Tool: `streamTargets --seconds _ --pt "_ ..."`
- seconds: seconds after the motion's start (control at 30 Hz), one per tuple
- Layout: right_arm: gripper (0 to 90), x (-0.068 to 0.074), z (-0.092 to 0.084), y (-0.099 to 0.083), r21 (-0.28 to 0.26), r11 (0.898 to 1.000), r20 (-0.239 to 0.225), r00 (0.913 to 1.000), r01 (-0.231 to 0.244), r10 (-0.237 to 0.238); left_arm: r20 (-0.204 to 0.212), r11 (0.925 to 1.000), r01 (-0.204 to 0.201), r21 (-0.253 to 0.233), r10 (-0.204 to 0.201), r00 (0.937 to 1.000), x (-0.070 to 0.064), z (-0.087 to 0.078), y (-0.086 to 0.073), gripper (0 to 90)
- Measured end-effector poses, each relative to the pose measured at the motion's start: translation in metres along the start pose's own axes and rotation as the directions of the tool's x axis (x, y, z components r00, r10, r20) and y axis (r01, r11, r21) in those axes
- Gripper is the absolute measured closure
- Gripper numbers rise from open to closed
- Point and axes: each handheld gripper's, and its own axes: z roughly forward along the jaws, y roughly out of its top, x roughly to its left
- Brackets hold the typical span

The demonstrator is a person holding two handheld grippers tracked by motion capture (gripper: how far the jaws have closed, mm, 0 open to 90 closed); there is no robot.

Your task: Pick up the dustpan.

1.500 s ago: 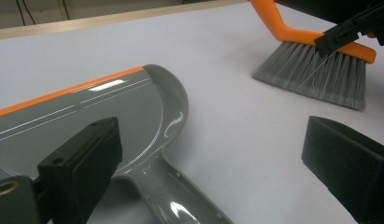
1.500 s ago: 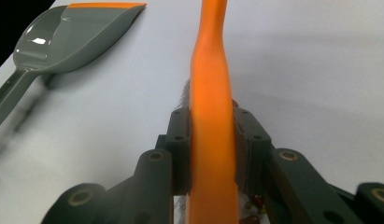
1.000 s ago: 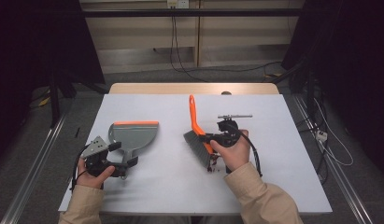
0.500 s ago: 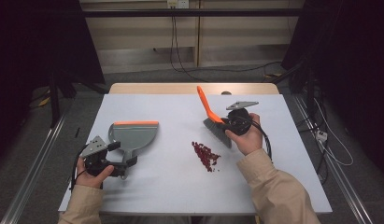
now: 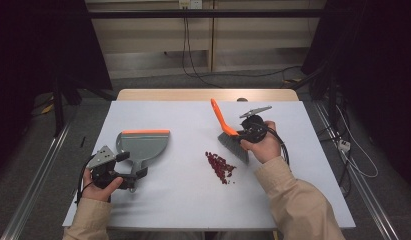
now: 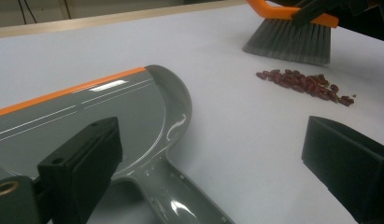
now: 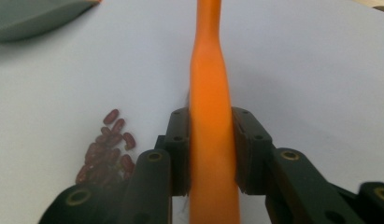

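**A:** What is lying on the bench (image 5: 193, 200) at this moment?

**B:** A grey dustpan (image 5: 143, 147) with an orange lip is lying flat toward the left, its handle pointing at the person. Nothing is sitting in its tray; in the left gripper view the grey tray (image 6: 87, 121) is showing bare and glossy.

**A:** And the beans?

**B:** A small heap of dark red beans (image 5: 220, 166) is lying loose on the bench, right of the dustpan and well apart from it.

**A:** What is the right gripper (image 5: 243, 134) doing?

**B:** It is clamping the orange handle of a brush (image 5: 228, 134). In the right gripper view the handle (image 7: 210, 116) is running up between the two black fingers (image 7: 248, 149), pressed on both sides. The grey bristles are hanging just beyond the beans.

**A:** The left gripper (image 5: 130, 172)?

**B:** Its fingers (image 6: 82, 163) are standing wide, straddling the dustpan's handle without gripping it.
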Motion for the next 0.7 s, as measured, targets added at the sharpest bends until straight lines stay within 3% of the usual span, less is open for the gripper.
streamTargets --seconds 0.1,0.17,0.37,0.47,0.53,0.7 --pt "69.4 0.001 0.005 0.002 0.056 0.998 0.020 0.9990 0.039 -0.040 0.002 1.0000 0.000 0.000 0.000 1.0000 0.000 0.000 0.000 4.9" --pt "70.2 -0.001 0.006 0.002 0.061 0.997 0.009 0.9992 0.038 -0.039 0.002 1.0000 -0.001 0.001 0.001 1.0000 0.000 0.000 0.000 5.0" --pt "71.2 -0.005 0.007 0.003 0.065 0.996 -0.092 0.9941 0.064 -0.057 0.000 1.0000 0.004 -0.001 -0.004 1.0000 0.000 -0.001 0.000 5.0" --pt "71.2 -0.003 0.008 0.005 0.022 0.995 -0.128 0.9875 0.096 -0.093 -0.001 1.0000 0.001 0.000 -0.001 1.0000 0.000 -0.001 0.000 5.0" --pt "71.2 -0.001 0.009 0.009 -0.024 0.988 -0.122 0.9802 0.154 -0.156 -0.002 1.0000 0.001 0.000 -0.001 1.0000 0.000 0.000 0.000 5.0" --pt "71.2 0.005 0.013 0.021 -0.090 0.957 -0.127 0.9501 0.275 -0.285 -0.003 1.0000 0.000 0.005 0.000 1.0000 0.001 0.000 0.000 5.0"
